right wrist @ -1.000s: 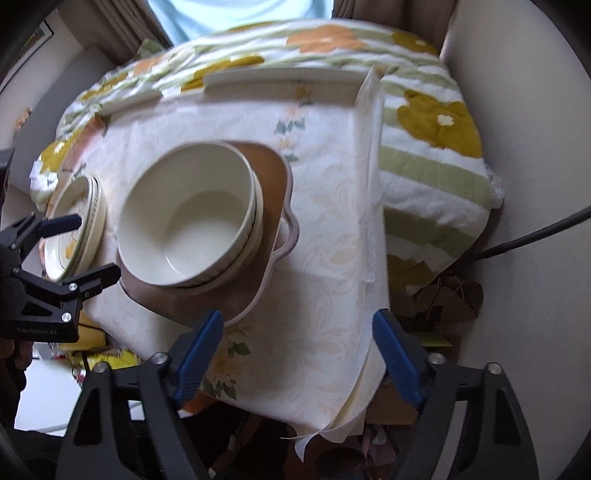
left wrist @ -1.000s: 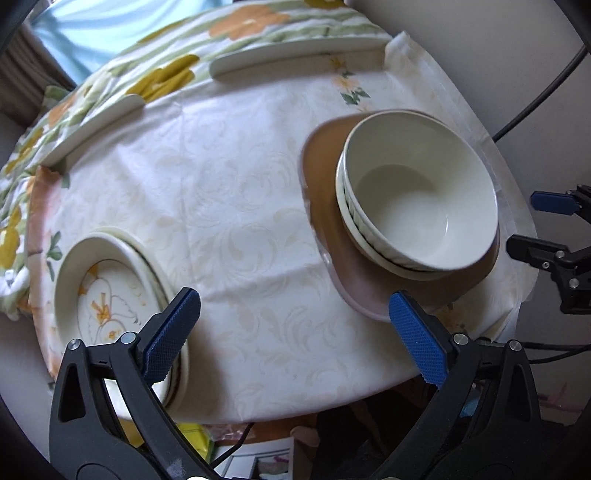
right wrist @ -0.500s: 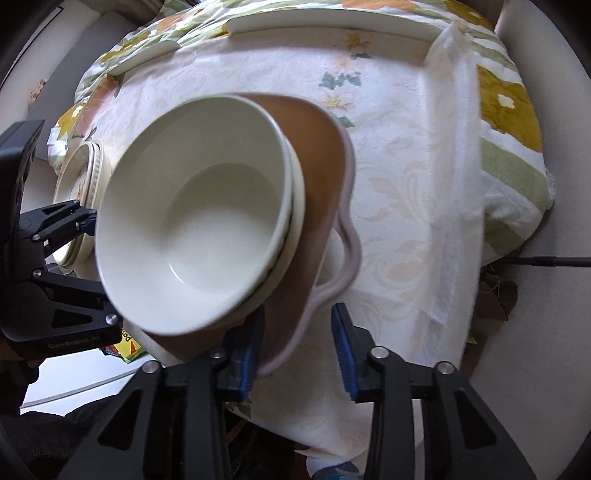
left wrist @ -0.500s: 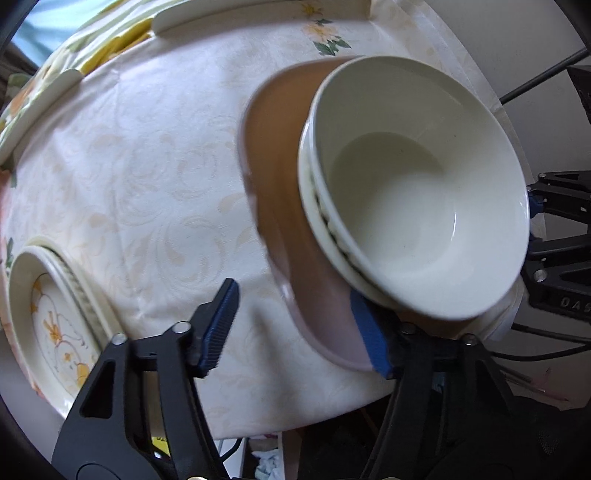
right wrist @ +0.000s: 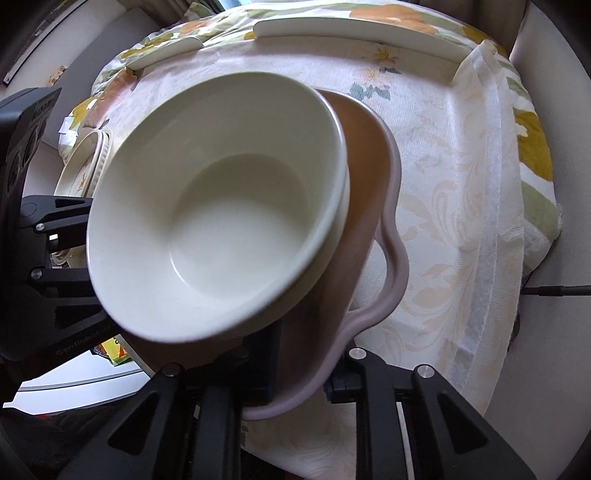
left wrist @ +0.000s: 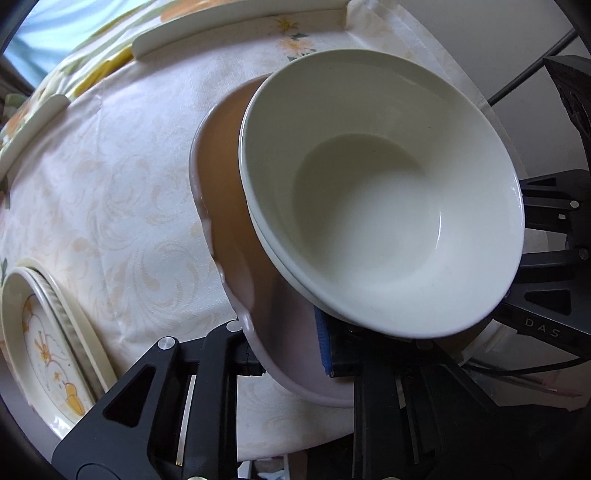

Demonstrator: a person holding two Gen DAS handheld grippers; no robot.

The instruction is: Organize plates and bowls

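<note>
A pinkish-brown handled dish carries two nested cream bowls on the pale patterned tablecloth. My left gripper has its jaws closing tight on the dish's near left rim, one blue pad inside and one under the lip. On the opposite side, my right gripper clamps the rim beside the curved handle. Each gripper's black frame shows at the edge of the other view. A stack of flowered plates sits at the table's left edge.
White curved rails lie along the far side of the cloth, with a flowered blanket beyond and to the right. A black cable runs over the pale floor. The table edge falls off just below the grippers.
Both grippers came down from above the table with wide jaws and closed on opposite rims of the brown dish. The dish and bowls now fill both views.
</note>
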